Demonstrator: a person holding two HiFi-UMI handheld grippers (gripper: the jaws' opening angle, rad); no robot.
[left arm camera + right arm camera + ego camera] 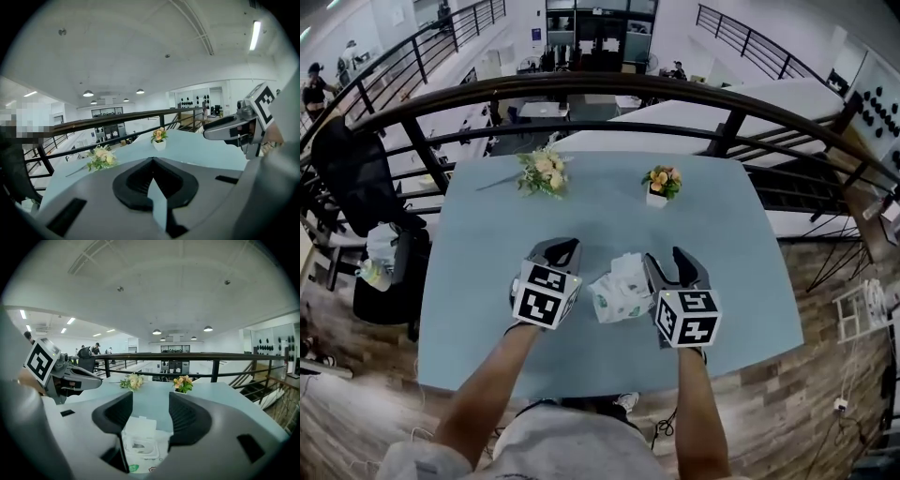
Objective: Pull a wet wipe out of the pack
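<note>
The wet wipe pack (617, 292) is white with green print and lies on the pale blue table (487, 216), between the two grippers. Its lid stands open. My right gripper (667, 258) is open just right of the pack. In the right gripper view the pack (140, 442) shows low in the gap between the jaws of the right gripper (150, 398), and nothing is gripped. My left gripper (565, 247) is shut on nothing, a little left of the pack. The left gripper view shows the left gripper (152, 161) with its pads meeting at the tip, and the pack is hidden there.
A loose bunch of pale flowers (544, 172) lies at the table's far left, and a small white pot of orange flowers (661, 183) stands at the far middle. A dark railing (609, 89) runs behind the table. A black chair (352, 173) stands to the left.
</note>
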